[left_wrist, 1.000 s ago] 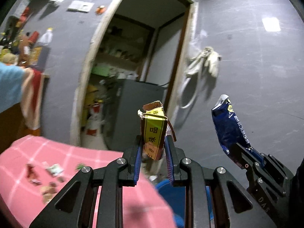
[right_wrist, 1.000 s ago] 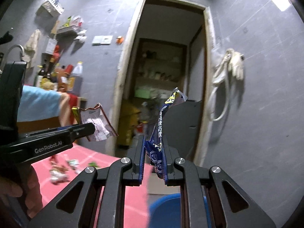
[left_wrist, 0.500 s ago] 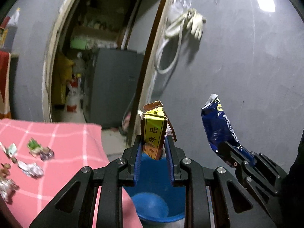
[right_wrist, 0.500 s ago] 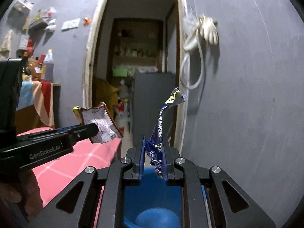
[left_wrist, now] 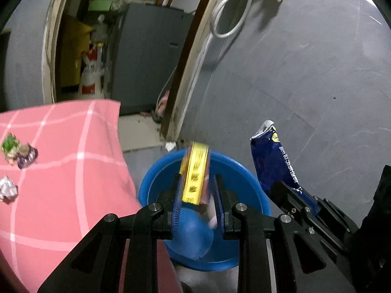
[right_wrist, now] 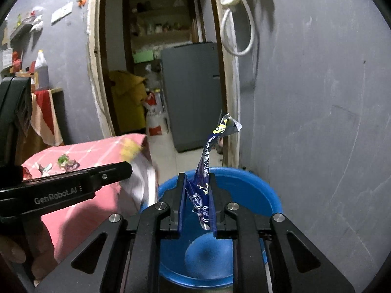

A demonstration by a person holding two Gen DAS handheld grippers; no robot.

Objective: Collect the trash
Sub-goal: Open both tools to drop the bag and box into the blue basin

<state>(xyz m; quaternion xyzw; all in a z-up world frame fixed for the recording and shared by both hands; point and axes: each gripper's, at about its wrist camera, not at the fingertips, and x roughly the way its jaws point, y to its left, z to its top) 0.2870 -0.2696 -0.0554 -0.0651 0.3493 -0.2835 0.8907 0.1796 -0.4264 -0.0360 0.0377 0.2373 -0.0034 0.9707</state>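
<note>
My left gripper (left_wrist: 197, 190) hangs over a blue plastic basin (left_wrist: 156, 183) on the floor. Its jaws stand apart, and a blurred yellow snack wrapper (left_wrist: 194, 171) sits loose between them, slipping down toward the basin. The same wrapper shows blurred in the right wrist view (right_wrist: 136, 166) below the left gripper's tip (right_wrist: 122, 168). My right gripper (right_wrist: 197, 195) is shut on a dark blue snack wrapper (right_wrist: 207, 166) and holds it above the basin (right_wrist: 254, 190). That blue wrapper also shows in the left wrist view (left_wrist: 273, 161).
A table with a pink checked cloth (left_wrist: 61, 171) stands left of the basin, with several small crumpled wrappers (left_wrist: 19, 150) on it. A grey wall (left_wrist: 305, 73) is close on the right. An open doorway (right_wrist: 158, 61) with a grey cabinet lies ahead.
Both grippers have swung down and right to above the blue basin. The left jaws have opened and the yellow wrapper has started to drop. The right still grips the blue wrapper.
</note>
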